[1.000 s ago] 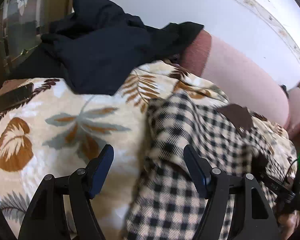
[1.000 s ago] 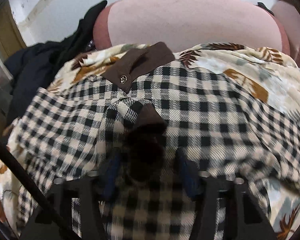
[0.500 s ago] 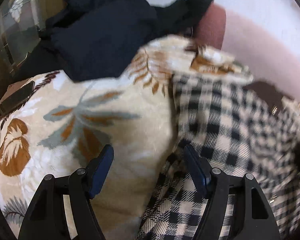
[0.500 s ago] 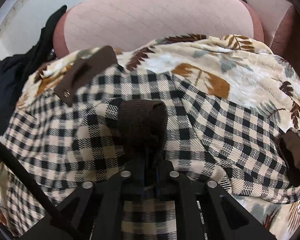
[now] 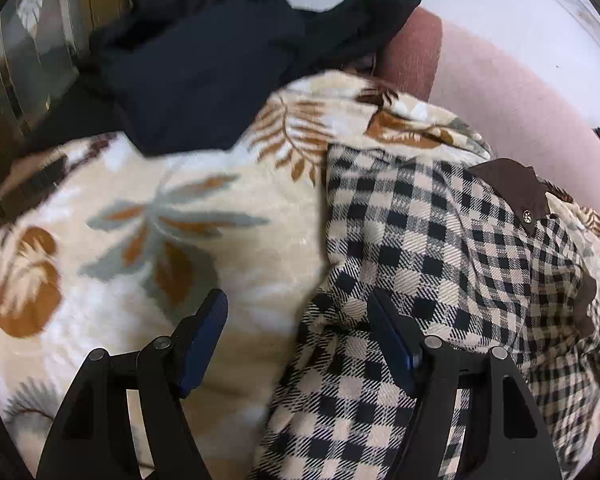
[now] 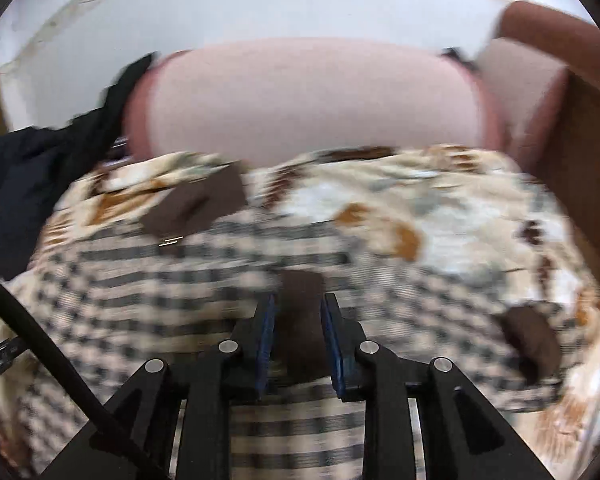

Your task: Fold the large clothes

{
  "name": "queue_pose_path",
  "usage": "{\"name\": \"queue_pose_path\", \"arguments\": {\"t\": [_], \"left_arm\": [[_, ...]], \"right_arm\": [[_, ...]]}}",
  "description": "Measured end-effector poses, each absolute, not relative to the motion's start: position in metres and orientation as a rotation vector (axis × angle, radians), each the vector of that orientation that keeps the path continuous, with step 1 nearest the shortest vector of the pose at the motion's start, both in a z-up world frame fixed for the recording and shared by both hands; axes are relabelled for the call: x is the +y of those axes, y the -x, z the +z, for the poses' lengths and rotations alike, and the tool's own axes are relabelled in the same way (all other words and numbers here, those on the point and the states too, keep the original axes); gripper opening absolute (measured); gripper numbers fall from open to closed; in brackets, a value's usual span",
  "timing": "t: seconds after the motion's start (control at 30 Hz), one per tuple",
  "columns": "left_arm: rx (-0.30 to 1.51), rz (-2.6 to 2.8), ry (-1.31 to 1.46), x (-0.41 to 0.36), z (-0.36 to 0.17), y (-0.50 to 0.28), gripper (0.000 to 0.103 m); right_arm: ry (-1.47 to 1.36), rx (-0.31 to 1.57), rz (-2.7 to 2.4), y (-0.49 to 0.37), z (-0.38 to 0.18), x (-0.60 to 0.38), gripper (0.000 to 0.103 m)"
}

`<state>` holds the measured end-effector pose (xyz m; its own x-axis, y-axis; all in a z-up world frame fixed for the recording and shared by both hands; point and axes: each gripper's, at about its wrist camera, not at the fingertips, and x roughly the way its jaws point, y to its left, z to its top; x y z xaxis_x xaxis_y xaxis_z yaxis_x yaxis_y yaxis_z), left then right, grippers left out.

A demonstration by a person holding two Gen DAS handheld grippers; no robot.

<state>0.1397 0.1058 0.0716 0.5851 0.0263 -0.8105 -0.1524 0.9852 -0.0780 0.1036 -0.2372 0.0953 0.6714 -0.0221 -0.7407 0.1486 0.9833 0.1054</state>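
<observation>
The black-and-cream checked flannel shirt with brown trim lies spread on the leaf-printed plush blanket that covers the pink sofa. The right gripper has its jaws a little apart around the brown cuff; whether they pinch it I cannot tell, the picture is blurred. The left gripper is released over the shirt's edge. It should grip that edge before the fold, and both should move level together.

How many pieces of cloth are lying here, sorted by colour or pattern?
Checked black-and-cream: 1, the checked garment
Leaf-print cream: 1, the leaf-print blanket
Dark navy or black: at least 1, the dark clothing heap; how many pieces it holds cannot be told
Total: at least 3
</observation>
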Motion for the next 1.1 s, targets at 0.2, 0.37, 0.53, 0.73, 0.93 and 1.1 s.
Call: {"name": "queue_pose_path", "arguments": {"t": [0.2, 0.37, 0.53, 0.73, 0.93, 1.1], "left_arm": [[0.930, 0.180, 0.076, 0.118, 0.071, -0.135, 0.071], [0.991, 0.184, 0.096, 0.128, 0.051, -0.136, 0.071], [0.990, 0.168, 0.088, 0.125, 0.054, -0.133, 0.071], [0.977, 0.145, 0.087, 0.120, 0.063, -0.121, 0.071], [0.983, 0.084, 0.125, 0.115, 0.068, -0.098, 0.071], [1.028, -0.016, 0.219, 0.101, 0.056, -0.079, 0.071]], "right_arm": [[-0.150, 0.911, 0.147, -0.129, 0.071, -0.152, 0.026], [-0.029, 0.996, 0.076, -0.151, 0.038, -0.131, 0.026], [-0.041, 1.039, -0.242, -0.148, 0.022, -0.221, 0.026], [-0.075, 1.051, -0.464, -0.114, 0.042, -0.308, 0.006], [-0.280, 0.931, -0.585, -0.038, 0.083, -0.416, 0.029], [-0.403, 0.888, -0.633, 0.011, 0.087, -0.477, 0.042]]}}
